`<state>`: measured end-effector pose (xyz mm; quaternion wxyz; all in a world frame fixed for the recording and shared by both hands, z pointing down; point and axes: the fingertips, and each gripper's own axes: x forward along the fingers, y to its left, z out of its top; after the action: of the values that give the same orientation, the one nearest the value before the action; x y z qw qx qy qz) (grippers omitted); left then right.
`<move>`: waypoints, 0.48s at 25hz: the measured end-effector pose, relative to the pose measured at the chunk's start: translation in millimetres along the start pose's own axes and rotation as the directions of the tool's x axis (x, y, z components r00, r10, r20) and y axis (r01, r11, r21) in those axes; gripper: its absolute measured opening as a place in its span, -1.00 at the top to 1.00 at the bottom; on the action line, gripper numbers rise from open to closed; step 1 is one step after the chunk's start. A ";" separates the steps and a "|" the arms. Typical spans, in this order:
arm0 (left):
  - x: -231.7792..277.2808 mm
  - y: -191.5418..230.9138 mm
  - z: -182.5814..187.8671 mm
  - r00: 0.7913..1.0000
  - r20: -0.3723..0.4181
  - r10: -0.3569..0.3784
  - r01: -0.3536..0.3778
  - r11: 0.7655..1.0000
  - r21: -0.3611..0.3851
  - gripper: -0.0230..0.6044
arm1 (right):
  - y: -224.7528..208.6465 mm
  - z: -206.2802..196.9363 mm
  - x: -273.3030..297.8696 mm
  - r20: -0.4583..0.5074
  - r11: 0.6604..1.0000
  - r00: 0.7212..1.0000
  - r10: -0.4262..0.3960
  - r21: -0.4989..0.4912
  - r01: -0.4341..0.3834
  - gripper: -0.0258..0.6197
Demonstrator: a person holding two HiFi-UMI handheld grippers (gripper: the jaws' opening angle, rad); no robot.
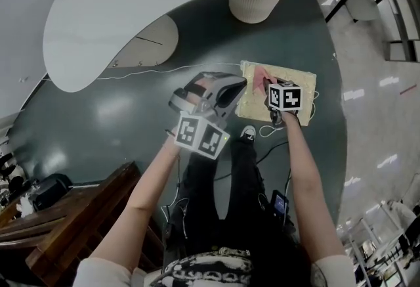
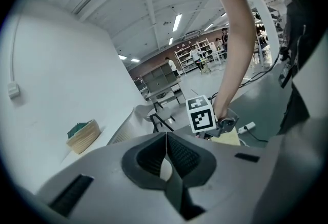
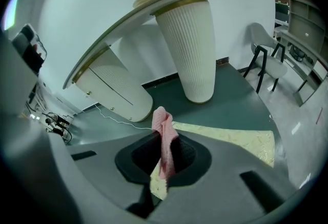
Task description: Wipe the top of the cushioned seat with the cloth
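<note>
Pink cloth (image 3: 163, 128) pinched in R tool (image 3: 165, 156) over seat (image 1: 300, 82) (arm outstretched), L tool (image 2: 165, 159) closed

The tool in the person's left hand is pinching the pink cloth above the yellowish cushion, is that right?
Not quite: the right gripper is pinching the pink cloth above the yellowish cushion, as the right gripper view shows. The left gripper is shut on nothing.

Cushioned seat (image 1: 300, 79): near portion hidden beneath right gripper (image 1: 269, 86) and marker cube (image 1: 285, 96). Cloth (image 1: 262, 74): head view shows one pink fold only, remainder covered
</note>
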<state>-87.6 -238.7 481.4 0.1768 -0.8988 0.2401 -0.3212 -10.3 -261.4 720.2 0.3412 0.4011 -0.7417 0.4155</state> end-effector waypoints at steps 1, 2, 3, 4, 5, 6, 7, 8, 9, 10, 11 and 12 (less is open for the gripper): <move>2.0 -0.6 -2.6 1.000 0.000 0.002 -0.002 1.000 -0.003 0.91 | -1.3 -0.8 5.8 -0.010 1.000 1.000 -0.002 0.004 0.002 0.88; 4.3 -0.7 -5.4 1.000 0.000 0.005 -0.005 1.000 -0.007 0.91 | -2.7 -1.4 11.9 -0.018 1.000 1.000 -0.002 0.009 0.002 0.88; 6.8 -0.4 -8.4 1.000 0.000 0.010 -0.010 1.000 -0.013 0.91 | -4.0 -1.8 18.6 -0.026 1.000 1.000 -0.001 0.013 0.002 0.88; 9.3 -0.1 -11.8 1.000 -0.001 0.015 -0.015 1.000 -0.021 0.91 | -5.1 -2.7 26.2 -0.034 1.000 0.999 0.000 0.016 0.000 0.88; 11.8 -0.3 -15.5 1.000 -0.003 0.018 -0.018 0.999 -0.029 0.91 | -6.1 -4.6 34.3 -0.044 1.000 0.999 0.002 0.019 -0.001 0.88; 14.2 -1.0 -19.0 1.000 -0.007 0.020 -0.020 0.999 -0.036 0.91 | -7.2 -7.8 42.4 -0.058 1.000 0.998 0.002 0.019 -0.001 0.88; 16.7 -1.8 -22.4 1.000 -0.013 0.021 -0.021 0.999 -0.042 0.91 | -8.6 -11.6 49.9 -0.072 1.000 0.997 0.002 0.019 -0.001 0.88; 18.8 -2.7 -25.4 1.000 -0.017 0.021 -0.022 0.999 -0.048 0.91 | -9.6 -15.4 56.5 -0.085 1.000 0.996 0.002 0.018 -0.001 0.88; 20.4 -3.6 -28.4 1.000 -0.021 0.022 -0.023 0.998 -0.055 0.91 | -9.5 -18.7 62.3 -0.094 1.000 0.996 0.006 0.018 -0.005 0.88; 21.4 -4.6 -31.7 0.999 -0.024 0.023 -0.024 0.998 -0.065 0.91 | -8.4 -21.4 67.7 -0.099 1.000 0.995 0.013 0.018 -0.011 0.88; 22.1 -5.6 -35.3 0.999 -0.028 0.023 -0.025 0.997 -0.074 0.91 | -7.0 -24.0 72.9 -0.102 1.000 0.995 0.019 0.017 -0.017 0.88; 22.8 -6.6 -39.3 0.999 -0.032 0.023 -0.025 0.996 -0.082 0.91 | -6.4 -26.5 78.0 -0.107 1.000 0.994 0.021 0.014 -0.020 0.88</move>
<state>-96.1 -252.2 524.5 0.1398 -0.8972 0.2667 -0.3230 -34.9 -264.2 799.1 0.3738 0.3727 -0.7237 0.4446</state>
